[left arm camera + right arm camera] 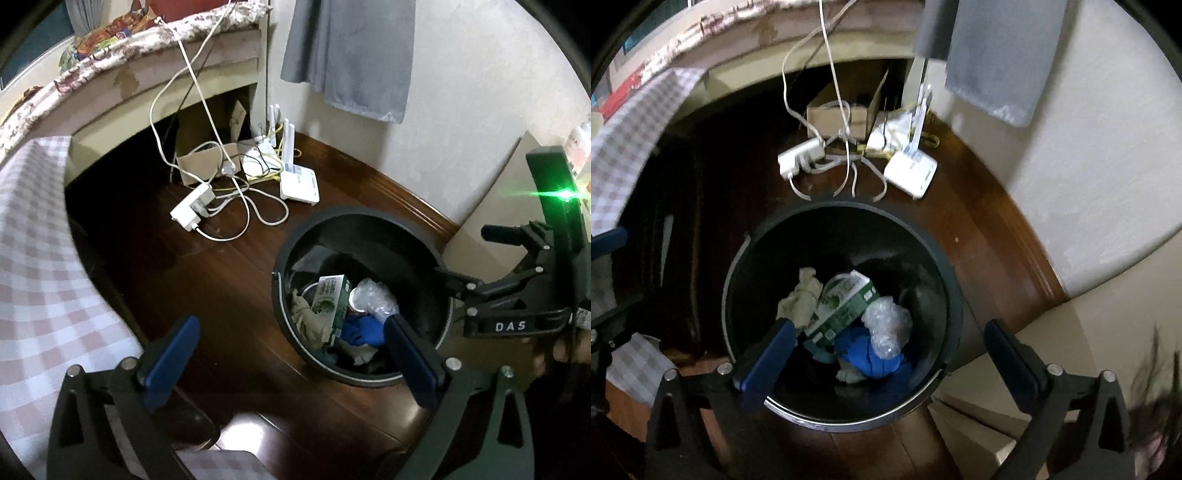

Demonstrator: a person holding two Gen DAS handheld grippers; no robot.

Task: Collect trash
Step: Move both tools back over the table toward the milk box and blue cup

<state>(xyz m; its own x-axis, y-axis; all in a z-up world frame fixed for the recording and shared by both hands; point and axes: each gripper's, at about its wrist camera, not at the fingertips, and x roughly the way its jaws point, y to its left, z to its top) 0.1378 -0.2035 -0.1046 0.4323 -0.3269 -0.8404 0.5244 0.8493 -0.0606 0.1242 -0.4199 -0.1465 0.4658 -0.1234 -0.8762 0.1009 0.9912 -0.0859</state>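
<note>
Two empty grippers over a black trash bin on a dark wooden floor.
Right gripper (886, 354) and left gripper (291, 350) both spread wide; bin (768, 236), centre frame, holds a green carton (846, 302), crumpled plastic (886, 321), blue cloth (864, 354).

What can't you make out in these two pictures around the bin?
- Bottom of the trash bin: right wrist view, covered by the green carton, crumpled plastic and blue cloth.
- Carton print: both views, too small and blurred.
- Router labels: left wrist view, too small.
- Under the bed: too dark.
</note>
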